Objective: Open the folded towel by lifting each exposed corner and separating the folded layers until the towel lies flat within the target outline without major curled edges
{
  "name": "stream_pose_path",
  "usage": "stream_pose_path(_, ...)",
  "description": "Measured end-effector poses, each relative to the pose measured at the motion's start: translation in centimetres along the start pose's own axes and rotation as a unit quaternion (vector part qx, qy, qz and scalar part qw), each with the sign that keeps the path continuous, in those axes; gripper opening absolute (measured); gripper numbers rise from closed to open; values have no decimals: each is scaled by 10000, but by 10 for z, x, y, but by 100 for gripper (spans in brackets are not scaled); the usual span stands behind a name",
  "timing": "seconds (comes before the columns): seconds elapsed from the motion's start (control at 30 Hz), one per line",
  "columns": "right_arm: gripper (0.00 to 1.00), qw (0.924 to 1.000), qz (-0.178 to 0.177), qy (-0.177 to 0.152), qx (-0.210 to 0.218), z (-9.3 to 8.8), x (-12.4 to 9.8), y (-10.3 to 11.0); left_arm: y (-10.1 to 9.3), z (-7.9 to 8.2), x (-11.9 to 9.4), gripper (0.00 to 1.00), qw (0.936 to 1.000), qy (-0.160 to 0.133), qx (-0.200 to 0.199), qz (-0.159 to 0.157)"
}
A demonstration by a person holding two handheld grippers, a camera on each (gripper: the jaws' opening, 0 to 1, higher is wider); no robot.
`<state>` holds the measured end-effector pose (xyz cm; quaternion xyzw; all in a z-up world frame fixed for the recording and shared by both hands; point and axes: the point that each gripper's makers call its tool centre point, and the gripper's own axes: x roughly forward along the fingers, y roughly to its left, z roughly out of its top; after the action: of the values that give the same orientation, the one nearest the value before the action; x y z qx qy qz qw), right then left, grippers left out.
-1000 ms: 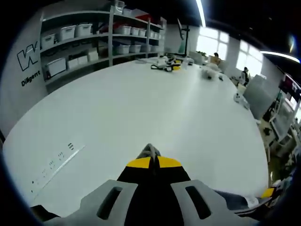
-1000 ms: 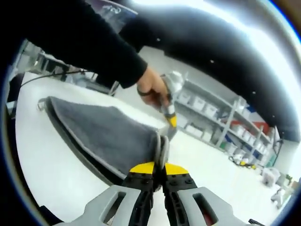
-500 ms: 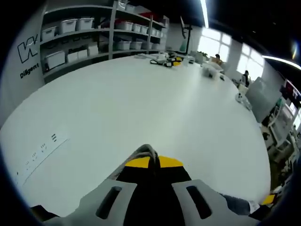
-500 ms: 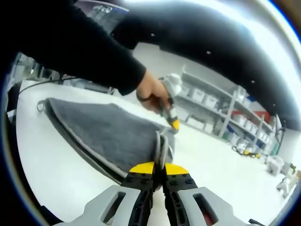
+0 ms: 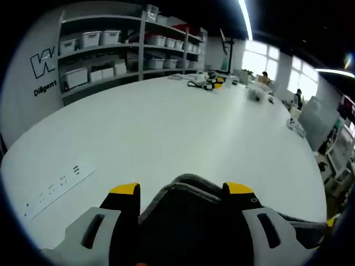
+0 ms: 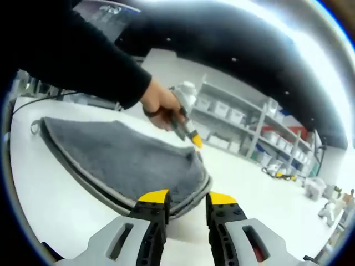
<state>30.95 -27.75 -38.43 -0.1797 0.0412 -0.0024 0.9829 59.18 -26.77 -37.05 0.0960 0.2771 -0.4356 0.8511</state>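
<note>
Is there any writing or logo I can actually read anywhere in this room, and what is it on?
"W": large outlined letter on the grey wall, cut off by the picture's edge.
"Diligent": smaller word below it, its end blurred.
Small dark marks on the white table near the left gripper: too small to read.
Shelf bins: no readable labels.

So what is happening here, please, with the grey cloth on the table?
A person works on a grey towel with two hand-held tongs on a white table. The towel lies spread out on the table, with a dark outline along its near edge. The right tongs are open, just at the towel's edge. In the right gripper view the hand holds the left tongs at the towel's far edge; in the left gripper view they are open over that edge.
</note>
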Motion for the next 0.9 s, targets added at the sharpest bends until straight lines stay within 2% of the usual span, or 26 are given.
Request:
stream_pose_path(0.03, 31, 9997, -239, 39, -65, -2, -2, -11, 2, 0, -2, 59, 10000, -19, -19, 1)
stream_pose_path(0.07, 35, 9994, -323, 39, -105, -2, -2, -16, 3, 0, -4, 61, 10000, -45, -42, -7)
stream_pose_path(0.17, 56, 9984, -563, 43, -55, -3, -4, -30, 10, -3, -12, 73, 9999, -81, -31, 61)
stream_pose_path(0.27, 84, 9954, -939, -162, -80, 6, -7, -46, 17, -6, -21, 93, 9998, -126, 81, 155)
stream_pose_path(0.3, 94, 9944, -979, -334, -209, 15, -8, -47, 18, -5, -23, 96, 9996, -175, 116, 172)
stream_pose_path(0.33, 99, 9927, -1081, -473, -241, 23, -10, -49, 19, -3, -28, 97, 9993, -256, 189, 199)
stream_pose_path(0.43, 100, 9928, -1004, -593, -277, 37, -12, -43, 23, 1, -44, 100, 9982, -380, 360, 298)
stream_pose_path(0.53, 100, 9940, -893, -527, -334, 41, -6, -38, 29, 9, -63, 100, 9941, -604, 738, 523)
stream_pose_path(0.67, 100, 9957, -717, -526, -272, 48, -2, -34, 32, 12, -94, 100, 9903, -784, 958, 628)
stream_pose_path(0.8, 100, 9969, -567, -540, -64, 57, 1, -38, 37, 20, -134, 100, 9871, -1137, 877, 702)
stream_pose_path(0.9, 100, 9978, -410, -495, 172, 60, 4, -42, 42, 16, -165, 100, 9858, -1288, 752, 777)
